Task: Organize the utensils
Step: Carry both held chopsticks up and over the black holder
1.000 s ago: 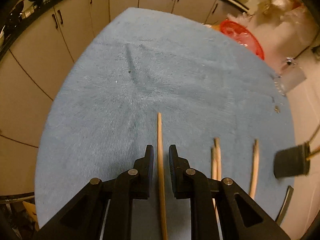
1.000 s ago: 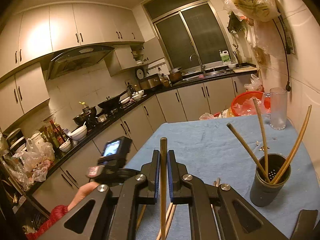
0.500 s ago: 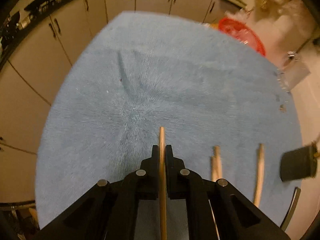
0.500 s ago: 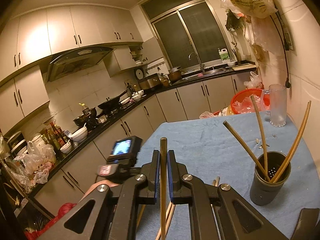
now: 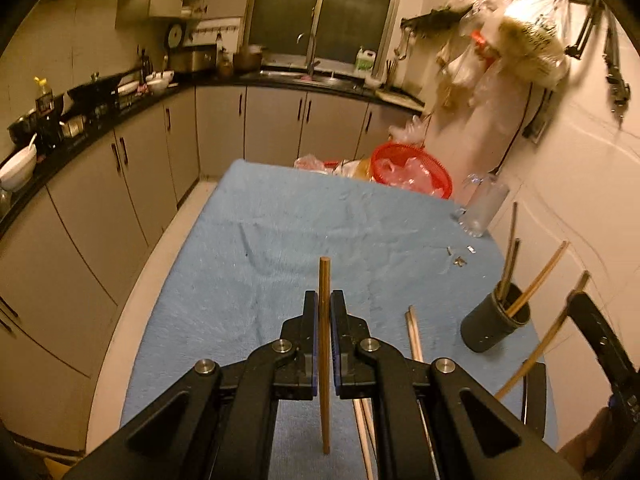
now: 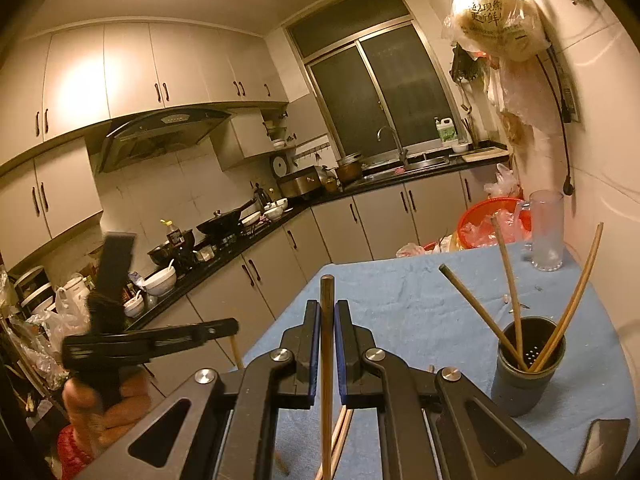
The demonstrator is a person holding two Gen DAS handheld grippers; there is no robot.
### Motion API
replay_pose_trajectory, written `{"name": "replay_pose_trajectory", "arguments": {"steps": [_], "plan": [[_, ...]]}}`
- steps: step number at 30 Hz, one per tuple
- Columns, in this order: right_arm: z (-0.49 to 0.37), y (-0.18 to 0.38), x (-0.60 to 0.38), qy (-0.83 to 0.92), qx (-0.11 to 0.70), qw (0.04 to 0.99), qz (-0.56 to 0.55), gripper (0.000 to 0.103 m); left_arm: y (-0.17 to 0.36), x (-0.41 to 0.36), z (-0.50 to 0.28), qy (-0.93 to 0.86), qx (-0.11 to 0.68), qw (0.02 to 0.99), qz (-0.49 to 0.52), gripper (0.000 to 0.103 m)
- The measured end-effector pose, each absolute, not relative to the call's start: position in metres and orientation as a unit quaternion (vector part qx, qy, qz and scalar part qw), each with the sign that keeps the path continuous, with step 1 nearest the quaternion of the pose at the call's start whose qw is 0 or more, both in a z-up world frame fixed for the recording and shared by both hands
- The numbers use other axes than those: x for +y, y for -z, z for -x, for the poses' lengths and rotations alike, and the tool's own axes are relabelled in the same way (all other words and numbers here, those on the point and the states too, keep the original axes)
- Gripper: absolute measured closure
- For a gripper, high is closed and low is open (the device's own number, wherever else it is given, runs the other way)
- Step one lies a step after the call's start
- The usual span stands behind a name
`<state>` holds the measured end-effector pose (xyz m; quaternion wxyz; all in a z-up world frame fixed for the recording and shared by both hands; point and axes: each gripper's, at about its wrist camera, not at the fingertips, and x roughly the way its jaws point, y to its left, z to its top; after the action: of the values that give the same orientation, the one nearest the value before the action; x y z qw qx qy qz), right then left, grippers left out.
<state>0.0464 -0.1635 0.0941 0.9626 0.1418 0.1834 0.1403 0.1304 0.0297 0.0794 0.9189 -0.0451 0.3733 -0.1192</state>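
Chopstick, left (image 5: 324, 344): clamped between the closed jaws of the left gripper (image 5: 324, 300); a second ago it lay flat on the blue cloth (image 5: 280, 240) with the jaws open on either side of it, half a second ago they had pinched shut on it, and now it is off the cloth, pointing out along the fingers.
Left view: has swung from looking down at the cloth to looking level across the kitchen, so the gripper has lifted and tipped up.
Chopstick, right (image 6: 327, 360): gripped in the shut right gripper (image 6: 327, 308), held above the cloth; this pose is much as it was a second ago.
Holder (image 6: 527, 364): dark cup on the cloth, to the right of both grippers, three chopsticks already leaning in it; well apart from the left gripper, nearer the right.
Loose chopsticks (image 5: 414, 332): a few left lying on the cloth, just right of the left gripper.
Meaning: pickup on the left looks done; both hands now carry one stick each, so the next step is probably carrying them over the holder's mouth and dropping them in.
Watch: the leaning sticks crowd the mouth; an incoming tip could knock them or tip the cup.
Glass mug (image 6: 547, 232): far end of the cloth, clear of the work.
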Motion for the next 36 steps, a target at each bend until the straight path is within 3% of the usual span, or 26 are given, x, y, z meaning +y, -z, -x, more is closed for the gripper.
{"name": "replay_pose_trajectory", "arguments": {"steps": [36], "plan": [[-0.014,-0.11,-0.241,-0.074,0.132,0.968,-0.201,0.095,-0.142,-0.007,-0.096,0.176,0.336,0.925,0.032,0.097]]}}
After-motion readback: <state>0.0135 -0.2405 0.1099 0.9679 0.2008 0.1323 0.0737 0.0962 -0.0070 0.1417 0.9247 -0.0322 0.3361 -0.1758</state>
